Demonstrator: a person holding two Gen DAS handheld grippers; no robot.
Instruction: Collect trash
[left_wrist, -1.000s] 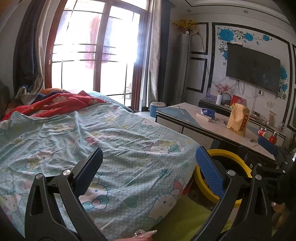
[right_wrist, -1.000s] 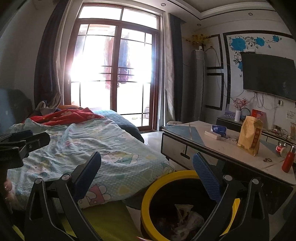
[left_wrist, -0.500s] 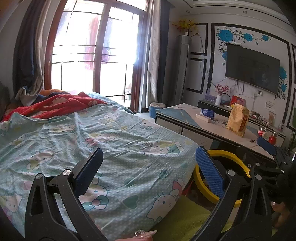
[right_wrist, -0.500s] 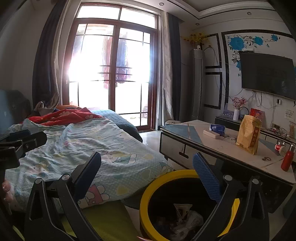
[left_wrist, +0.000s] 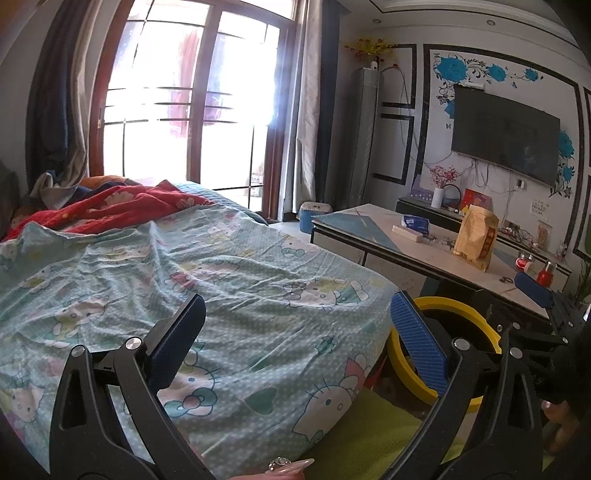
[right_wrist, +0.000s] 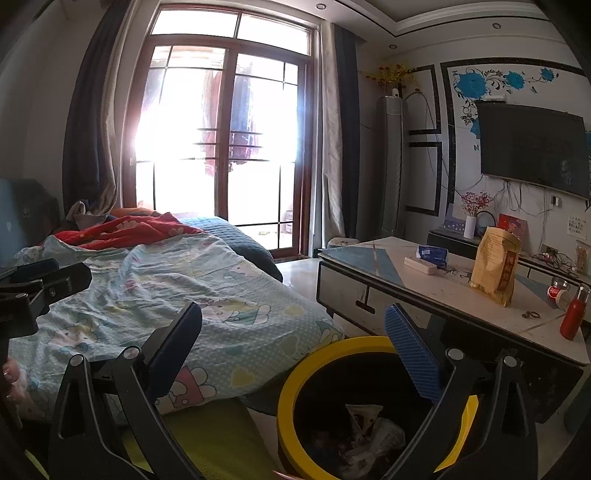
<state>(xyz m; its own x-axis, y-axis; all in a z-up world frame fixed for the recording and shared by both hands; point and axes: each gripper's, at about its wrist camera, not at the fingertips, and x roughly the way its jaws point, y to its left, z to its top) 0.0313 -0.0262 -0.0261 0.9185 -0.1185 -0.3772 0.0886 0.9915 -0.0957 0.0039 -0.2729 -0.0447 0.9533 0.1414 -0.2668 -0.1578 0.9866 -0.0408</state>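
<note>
Currently both the left gripper (left_wrist: 295, 328) and right gripper (right_wrist: 293, 338) spread their fingers wide, empty; one yellow-rimmed bin (right_wrist: 291, 391) holding crumpled trash (right_wrist: 373, 432) sits between one bed (right_wrist: 177, 291) and one counter (right_wrist: 424, 288)

Observed change is slight: the right gripper (right_wrist: 293, 330) has risen a little above the yellow-rimmed bin (right_wrist: 295, 384), bringing more of the bin's interior and the crumpled wrappers (right_wrist: 369, 428) into view; the left gripper (left_wrist: 297, 317) has drifted marginally away from the bin, towards the bed
</note>
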